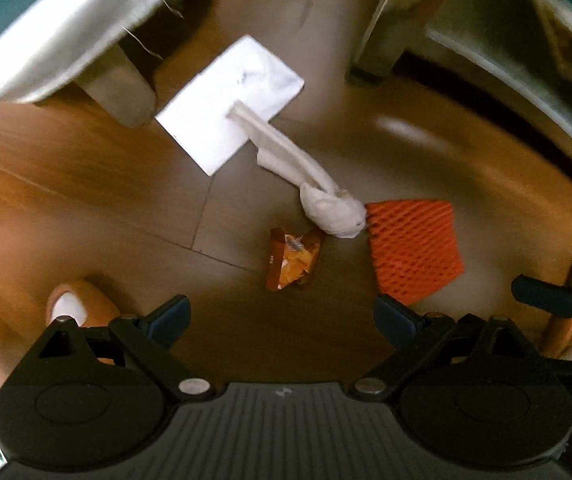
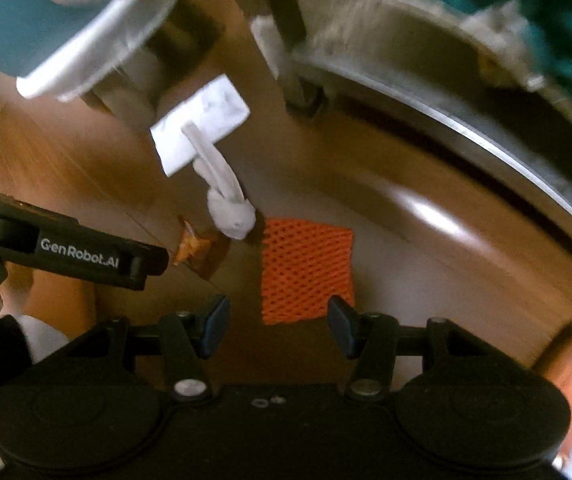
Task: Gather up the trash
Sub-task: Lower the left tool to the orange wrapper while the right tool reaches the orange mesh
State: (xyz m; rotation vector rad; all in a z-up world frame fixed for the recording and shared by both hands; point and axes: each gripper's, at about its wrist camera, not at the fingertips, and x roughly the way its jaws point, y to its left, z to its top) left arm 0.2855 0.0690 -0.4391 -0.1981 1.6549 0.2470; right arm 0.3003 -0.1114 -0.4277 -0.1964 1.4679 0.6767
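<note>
four pieces of litter lie on a wooden plank floor between pale furniture legs. a flat white sheet of paper, roughly rectangular, lies farthest off, near a squared leg on the left. one end of a twisted white tissue rests on the sheet's near edge; its strand runs nearer and to the right and ends in a crumpled knot. that knot touches the far left corner of an orange foam net sleeve, a flat, soft-looking piece with a diamond mesh pattern. just left of the sleeve, and a little nearer than the knot, sits a crinkled orange and brown snack wrapper, torn open and glossy.

the left gripper hangs over the floor with its black jaws spread wide; nothing sits between them and they touch nothing, the wrapper lying just beyond the gap. the right gripper has its jaws parted more narrowly, also empty, with the near edge of the net sleeve showing in the gap; whether the pads reach it cannot be told. in the right wrist view the left gripper's black side arm, printed with white lettering, crosses in front of the wrapper. a curved, metal-edged rim arcs across the far right. both views are blurred.
</note>
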